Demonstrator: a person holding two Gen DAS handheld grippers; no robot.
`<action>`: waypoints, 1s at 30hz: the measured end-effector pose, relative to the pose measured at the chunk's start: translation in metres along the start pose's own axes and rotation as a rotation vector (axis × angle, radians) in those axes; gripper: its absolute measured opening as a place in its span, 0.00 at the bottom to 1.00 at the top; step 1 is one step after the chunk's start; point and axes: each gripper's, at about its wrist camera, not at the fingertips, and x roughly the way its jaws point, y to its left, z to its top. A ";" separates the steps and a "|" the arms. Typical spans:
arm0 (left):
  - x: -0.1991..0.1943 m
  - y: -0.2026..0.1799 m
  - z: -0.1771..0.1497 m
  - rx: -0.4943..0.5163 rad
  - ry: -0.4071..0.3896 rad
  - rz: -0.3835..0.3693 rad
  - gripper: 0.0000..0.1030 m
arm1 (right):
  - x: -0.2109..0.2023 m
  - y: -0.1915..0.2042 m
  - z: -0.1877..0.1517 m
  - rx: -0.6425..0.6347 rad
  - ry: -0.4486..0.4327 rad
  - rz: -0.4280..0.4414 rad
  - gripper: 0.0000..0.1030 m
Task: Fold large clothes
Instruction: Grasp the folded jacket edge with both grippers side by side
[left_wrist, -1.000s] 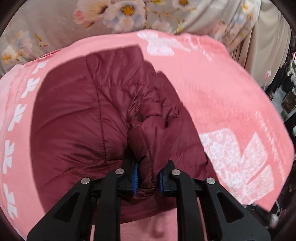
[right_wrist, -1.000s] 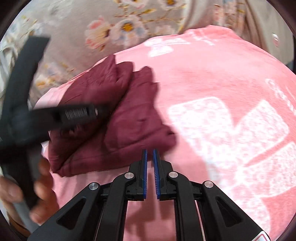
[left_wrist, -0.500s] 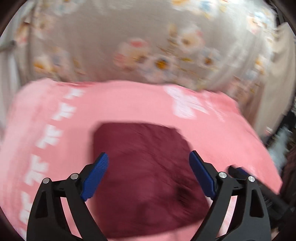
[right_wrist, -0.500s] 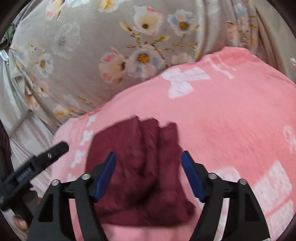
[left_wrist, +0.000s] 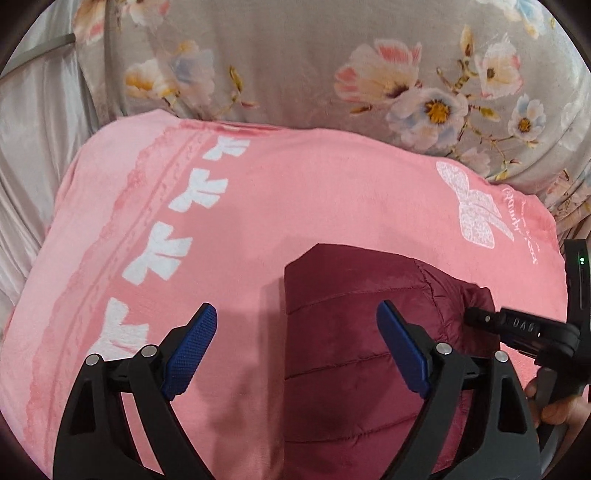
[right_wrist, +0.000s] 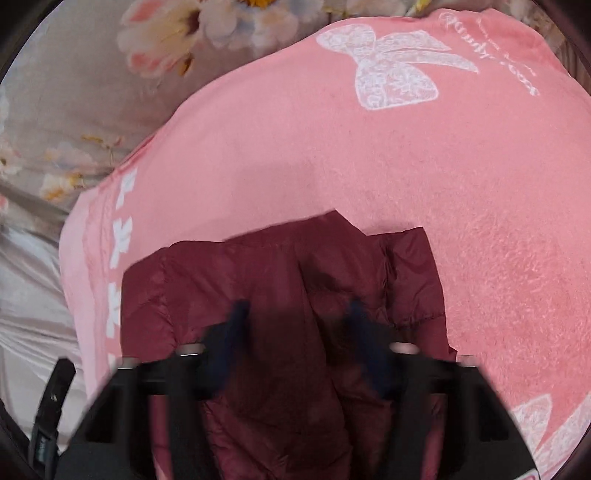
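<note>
Maroon quilted jacket (left_wrist: 354, 354), low in frame on the pink blanket (left_wrist: 295, 206), looks soft, puffy, slippery; grip a seamed edge. Left tool (left_wrist: 295, 350) gapes empty; right tool (right_wrist: 295, 339), blurred, has just been closing, nothing clamped.

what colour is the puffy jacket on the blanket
Dark maroon jacket, clearest in the left wrist view.

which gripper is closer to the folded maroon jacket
Right. The right gripper hangs directly over the jacket; the left gripper, jaws open, hangs over its left edge.
</note>
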 end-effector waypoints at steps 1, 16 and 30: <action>0.004 -0.004 -0.001 0.006 0.007 0.000 0.82 | -0.012 -0.002 -0.005 -0.011 -0.038 0.019 0.11; 0.066 -0.095 -0.022 0.096 0.129 -0.081 0.82 | -0.043 -0.079 -0.061 0.035 -0.245 -0.177 0.04; 0.097 -0.109 -0.046 0.130 0.099 -0.041 0.91 | -0.008 -0.075 -0.079 -0.037 -0.309 -0.317 0.07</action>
